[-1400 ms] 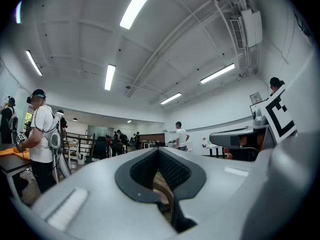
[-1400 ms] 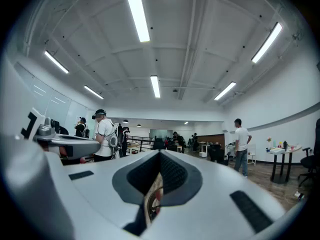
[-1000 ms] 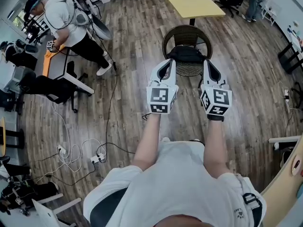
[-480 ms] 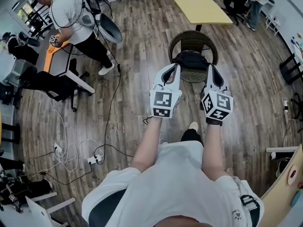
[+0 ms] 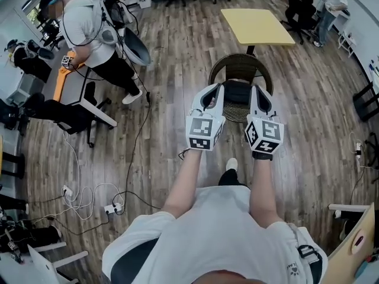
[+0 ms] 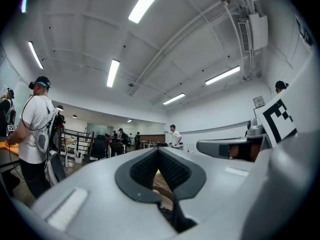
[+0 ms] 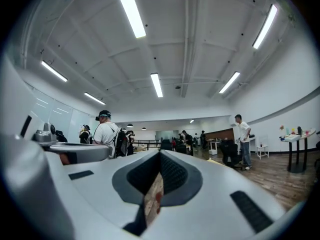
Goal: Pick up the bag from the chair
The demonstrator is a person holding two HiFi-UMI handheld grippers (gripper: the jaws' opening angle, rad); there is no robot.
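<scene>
Head view: nearest are the person's two bare forearms, reaching forward, each hand carrying a gripper held level. On the wooden floor at the near left lies a tangle of white cables. The left gripper and the right gripper lie side by side, a little apart, with their marker cubes toward the person. The left gripper view shows its jaws clenched, pad against pad, with nothing caught between them. The right gripper view shows the same: jaws pressed together and empty. Just past the tips, between the two grippers as the head view frames them, the black bag lies on the seat of a round wicker chair; neither gripper touches it. Beyond the chair stands a yellow table. At the far left a person in a white shirt bends over a desk.
</scene>
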